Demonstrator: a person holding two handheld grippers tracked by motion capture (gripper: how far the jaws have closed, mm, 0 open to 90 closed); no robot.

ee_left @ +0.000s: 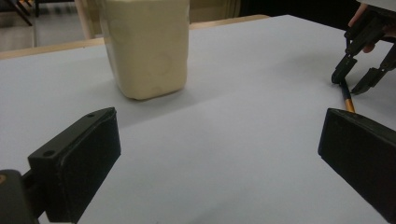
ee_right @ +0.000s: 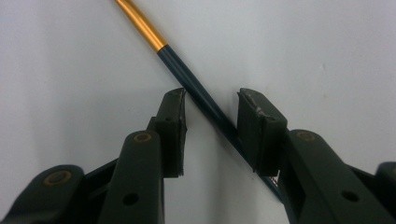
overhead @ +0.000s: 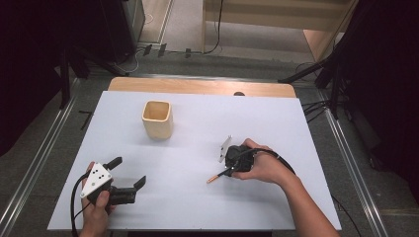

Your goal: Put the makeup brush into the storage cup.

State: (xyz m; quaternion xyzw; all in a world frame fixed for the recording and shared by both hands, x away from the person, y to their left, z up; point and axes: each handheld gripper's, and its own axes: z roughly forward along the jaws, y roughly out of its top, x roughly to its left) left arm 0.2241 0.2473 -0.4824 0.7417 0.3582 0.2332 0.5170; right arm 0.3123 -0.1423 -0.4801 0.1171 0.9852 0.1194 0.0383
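Observation:
A thin pen with a dark blue shaft and a gold end [overhead: 217, 176] [ee_right: 187, 79] lies flat on the white table [overhead: 197, 212], right of centre. My right gripper [overhead: 229, 171] [ee_right: 208, 100] points down over it. Its jaws straddle the blue shaft with a gap on each side and do not press on it. The left gripper view shows the right gripper [ee_left: 349, 84] far off, above the pen [ee_left: 347, 100]. My left gripper [overhead: 130, 171] [ee_left: 219, 140] rests at the front left, open wide with nothing between its jaws. A cream square cup [overhead: 157, 119] [ee_left: 147, 46] stands upright at the back left.
The white sheet ends in a wooden strip [overhead: 197, 86] at the far side. Metal rails [overhead: 346, 148] and cables run along the floor on both sides of the table. Bare table lies between the cup, the pen and the left gripper.

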